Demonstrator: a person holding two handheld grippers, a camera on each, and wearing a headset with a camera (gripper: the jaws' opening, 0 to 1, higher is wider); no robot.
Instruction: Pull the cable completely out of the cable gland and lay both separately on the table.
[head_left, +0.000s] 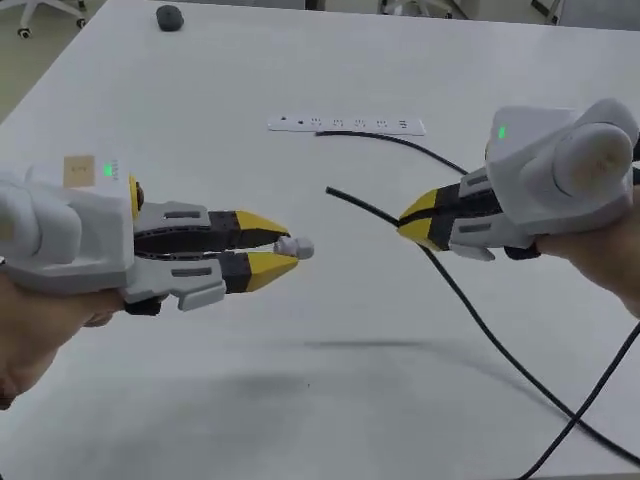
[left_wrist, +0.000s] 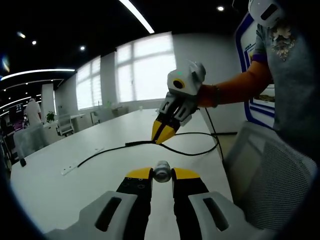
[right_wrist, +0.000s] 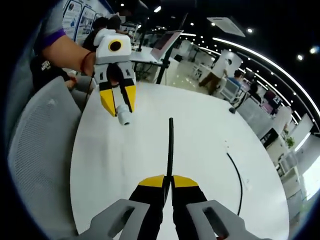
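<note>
Your left gripper (head_left: 286, 244) is clamped on the gland (head_left: 299, 248) and holds it above the table (head_left: 200, 100), nearer you than the power strip (head_left: 345, 125) and slightly left of it. In the left gripper view the gland (left_wrist: 161, 170) sits pinched between that gripper's (left_wrist: 161, 176) yellow tips. Gland and cable (head_left: 480, 320) are fully apart, with a clear gap between them. The cable's free end points toward the gland and stops short of it, on your side of the strip's middle. Your right gripper (head_left: 406, 222), nearer you than the strip's right end, has its jaws closed tight on the cable just behind that free end. In the right gripper view the cable (right_wrist: 170, 145) runs straight out from the closed tips (right_wrist: 168, 180). Up and left of it there, the left gripper (right_wrist: 120, 109) holds the gland (right_wrist: 124, 117). Behind the right gripper, the rest of the cable trails across the table toward you and to the right.
</note>
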